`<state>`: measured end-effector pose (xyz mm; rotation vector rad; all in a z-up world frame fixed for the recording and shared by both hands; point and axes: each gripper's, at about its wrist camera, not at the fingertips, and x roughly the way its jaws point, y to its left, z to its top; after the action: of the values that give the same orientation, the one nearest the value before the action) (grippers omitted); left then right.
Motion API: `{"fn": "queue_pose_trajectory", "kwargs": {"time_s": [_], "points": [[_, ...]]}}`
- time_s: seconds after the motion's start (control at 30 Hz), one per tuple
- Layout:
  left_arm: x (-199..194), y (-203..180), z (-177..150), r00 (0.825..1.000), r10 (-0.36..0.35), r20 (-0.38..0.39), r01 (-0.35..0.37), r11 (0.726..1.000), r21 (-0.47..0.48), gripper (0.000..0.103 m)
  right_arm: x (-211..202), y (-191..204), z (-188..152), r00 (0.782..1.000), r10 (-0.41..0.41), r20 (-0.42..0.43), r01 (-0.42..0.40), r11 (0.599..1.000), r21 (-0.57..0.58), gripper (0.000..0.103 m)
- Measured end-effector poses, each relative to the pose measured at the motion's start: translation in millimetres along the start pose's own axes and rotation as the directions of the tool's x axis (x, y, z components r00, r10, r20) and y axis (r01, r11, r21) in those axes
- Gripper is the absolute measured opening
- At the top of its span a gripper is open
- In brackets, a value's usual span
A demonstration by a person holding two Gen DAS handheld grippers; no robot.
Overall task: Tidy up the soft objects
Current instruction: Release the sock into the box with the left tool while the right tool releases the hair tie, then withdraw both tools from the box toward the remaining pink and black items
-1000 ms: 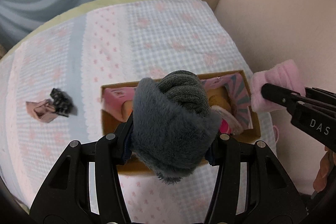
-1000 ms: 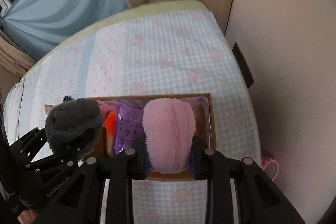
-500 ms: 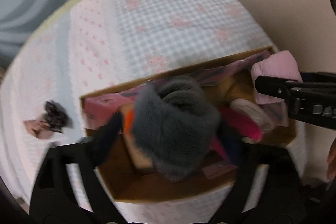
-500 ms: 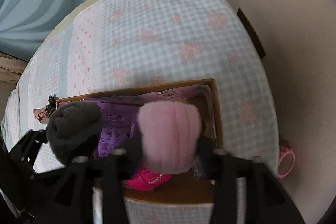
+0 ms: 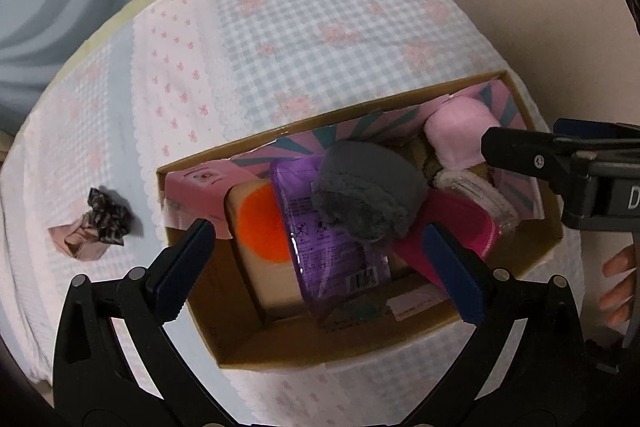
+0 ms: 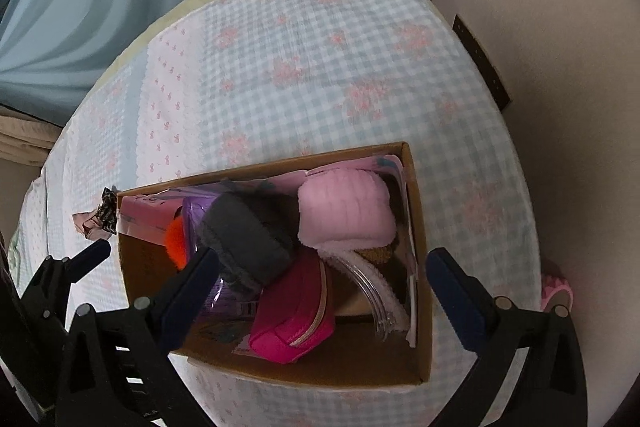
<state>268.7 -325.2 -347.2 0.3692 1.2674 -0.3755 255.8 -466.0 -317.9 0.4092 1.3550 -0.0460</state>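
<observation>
Grey plush (image 5: 366, 189) in box (image 5: 408, 345), beyond spread left hand-held gripper (image 5: 320, 247)

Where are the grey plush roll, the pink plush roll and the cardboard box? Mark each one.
grey plush roll (image 5: 366, 187), left wrist view, on its fuzzy top.
pink plush roll (image 6: 346, 209), right wrist view, on its ribbed upper side.
cardboard box (image 6: 320, 367), right wrist view, on the near wall's inner face.

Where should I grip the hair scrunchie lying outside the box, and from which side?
Take the scrunchie by its bunched dark part, coming straight down with the left gripper, which is open. It lies flat on the bedspread, apart from the cardboard box, with its pink end away from the box.
</observation>
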Motion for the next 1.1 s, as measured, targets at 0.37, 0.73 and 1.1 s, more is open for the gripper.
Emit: {"fn": "queue_pose_trajectory", "kwargs": {"time_s": [0.37, 0.73, 1.1], "points": [[-113, 36, -25, 0.989, -0.029, 0.147, 0.042, 0.996, -0.084, 0.103, -100, 46, -33, 0.983, -0.018, 0.185, 0.029, 0.998, -0.053, 0.103], [-251, 78, -84, 0.936, -0.019, 0.351, 0.076, 0.986, -0.15, 0.103, -235, 103, -102, 0.918, -0.06, 0.391, 0.106, 0.99, -0.097, 0.103], [-327, 135, -153, 0.876, 0.072, 0.477, 0.052, 0.969, -0.241, 0.103, -302, 144, -169, 0.831, -0.083, 0.55, 0.175, 0.977, -0.119, 0.103]]}}
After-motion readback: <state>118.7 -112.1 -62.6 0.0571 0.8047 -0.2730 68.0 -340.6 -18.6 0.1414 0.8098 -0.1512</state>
